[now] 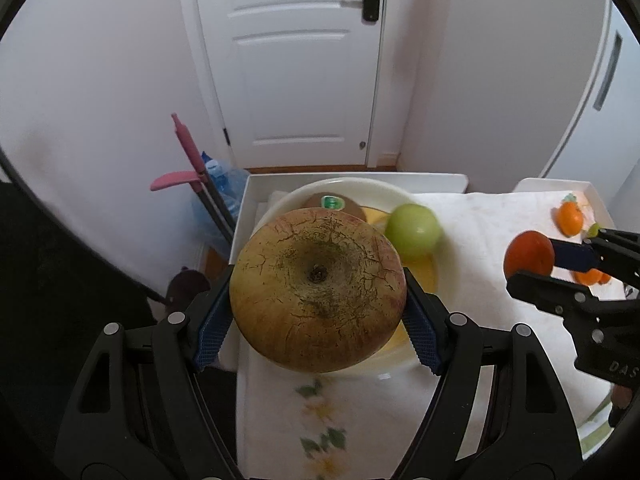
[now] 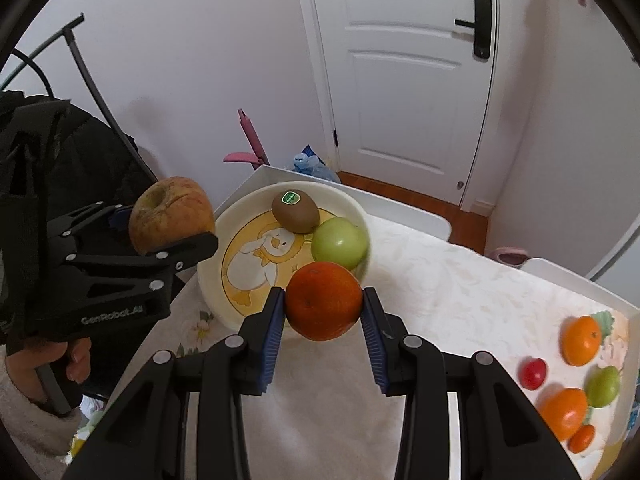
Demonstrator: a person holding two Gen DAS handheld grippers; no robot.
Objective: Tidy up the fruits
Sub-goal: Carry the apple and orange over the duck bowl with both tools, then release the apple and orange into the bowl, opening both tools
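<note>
Blue ribbed pads on our left tool (image 1: 319, 292) press both sides of a big russet apple (image 1: 318, 290), its cracked yellow-brown skin and stem hollow turned toward the camera; the jaws stand fairly wide because the fruit is broad, and it hangs above the near rim of the bowl (image 1: 280, 200). Our right tool (image 2: 323, 307) is closed tight on an orange (image 2: 323, 300), pads against its left and right flanks, held clear of the cloth just in front of the bowl's right edge. From the right wrist we see the left tool (image 2: 172, 236) side-on with the apple (image 2: 172, 212) in it, just left of the bowl (image 2: 248, 208), and a hand (image 2: 76, 356) in a pale fleecy sleeve gripping its handle. Below both tools lies a white tablecloth (image 2: 440, 280) with a faint flower print, spread over the table. The cream bowl has a duck picture on its floor and holds a kiwi (image 2: 295, 213) with a green sticker at the back and a green apple (image 2: 340, 243) at its right side, the two touching. Well off to the right on the cloth lie two more oranges (image 2: 582, 340), a smaller orange fruit (image 2: 582, 438), a small red fruit (image 2: 533, 373) and a small green fruit (image 2: 603, 386), close together. Beyond the table we see a water bottle (image 1: 224, 184) on the floor, a pink-handled tool (image 1: 184, 160) leaning on the wall, and a white door (image 1: 292, 60) with a black handle.
</note>
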